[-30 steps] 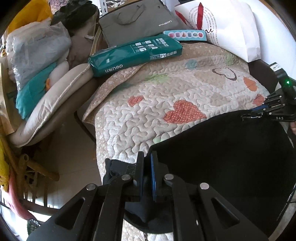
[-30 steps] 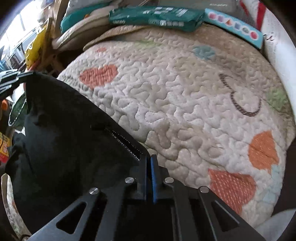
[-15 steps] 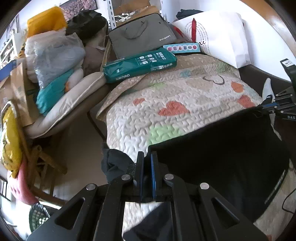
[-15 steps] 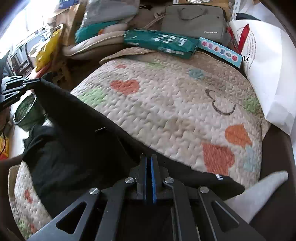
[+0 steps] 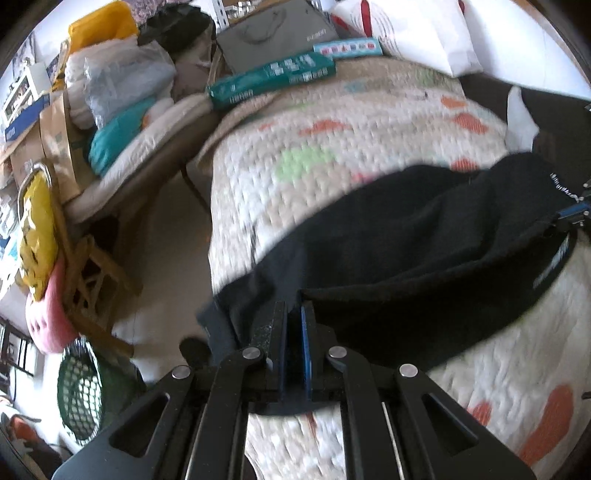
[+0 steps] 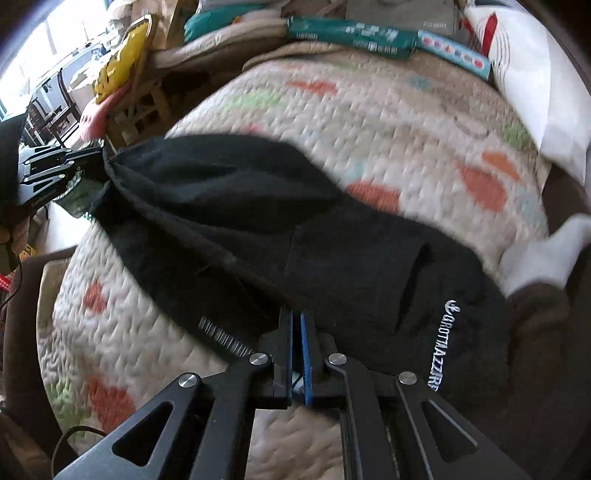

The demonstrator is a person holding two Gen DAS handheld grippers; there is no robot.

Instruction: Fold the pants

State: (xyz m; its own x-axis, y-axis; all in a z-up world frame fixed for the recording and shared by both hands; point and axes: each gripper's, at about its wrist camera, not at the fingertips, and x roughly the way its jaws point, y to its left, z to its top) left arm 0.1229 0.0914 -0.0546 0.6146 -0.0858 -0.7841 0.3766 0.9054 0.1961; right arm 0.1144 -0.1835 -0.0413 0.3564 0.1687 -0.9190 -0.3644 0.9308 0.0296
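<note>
Black pants (image 5: 424,251) with white lettering hang stretched between my two grippers above a quilted bedspread (image 5: 369,122) with heart patches. My left gripper (image 5: 294,314) is shut on the pants' left edge. My right gripper (image 6: 295,321) is shut on the pants (image 6: 258,229) at their right edge, near the white logo. In the right wrist view the left gripper (image 6: 88,155) shows at far left pinching the cloth. In the left wrist view the right gripper (image 5: 565,218) shows at the right edge. The cloth sags in folds between them.
A green box (image 5: 273,79), a grey laptop bag (image 5: 277,33) and a white bag (image 5: 417,33) lie at the bed's far end. A cluttered chair with cushions (image 5: 122,136) and a wooden stool (image 5: 92,273) stand left. A white sock (image 6: 539,254) lies at the right.
Both grippers have pulled back toward the near end of the bed with the pants in them. The cloth is raised and folded over, and more quilt shows beyond it.
</note>
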